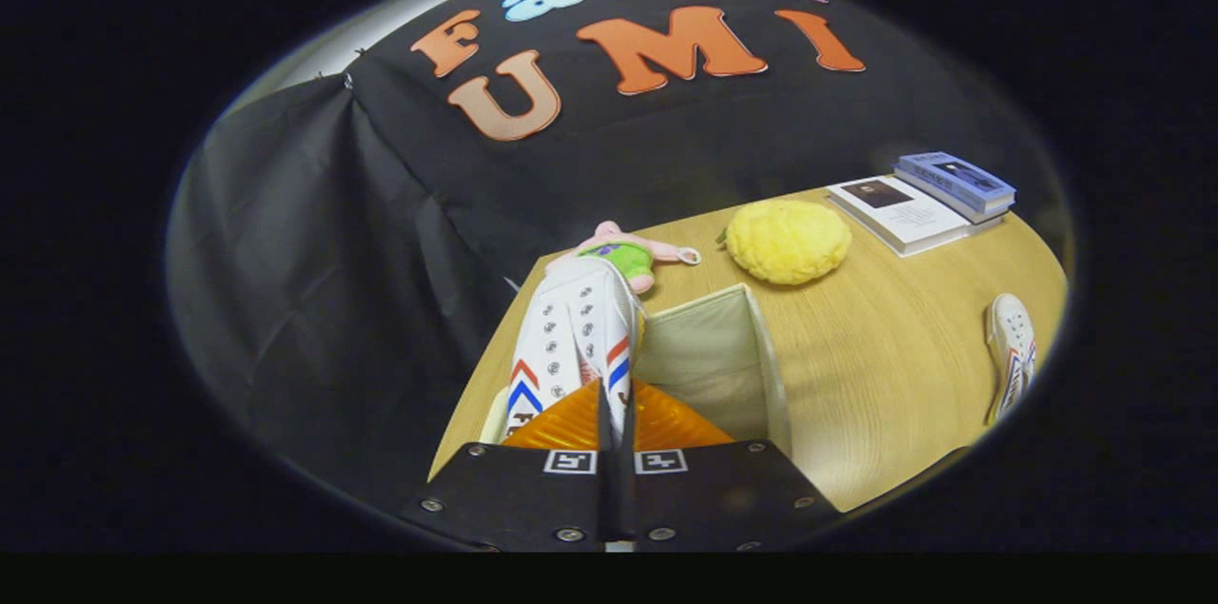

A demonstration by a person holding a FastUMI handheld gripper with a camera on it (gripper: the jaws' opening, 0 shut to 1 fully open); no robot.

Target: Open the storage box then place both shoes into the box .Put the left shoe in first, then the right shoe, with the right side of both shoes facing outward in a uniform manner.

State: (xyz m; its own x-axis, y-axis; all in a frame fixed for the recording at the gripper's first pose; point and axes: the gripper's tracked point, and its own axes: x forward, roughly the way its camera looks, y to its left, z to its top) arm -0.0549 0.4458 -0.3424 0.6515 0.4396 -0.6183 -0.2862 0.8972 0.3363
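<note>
Wooden table (885, 366), black cloth behind. Gripper (616, 423) fingers pressed together on a white shoe (571, 338) — held over the open box (761, 347); yellow plush (788, 241) beyond, second shoe (1011, 352) far right.

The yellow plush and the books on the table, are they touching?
Apart. The gripper view shows bare table between the yellow plush and the books. The tongs are shut on the held shoe.
</note>
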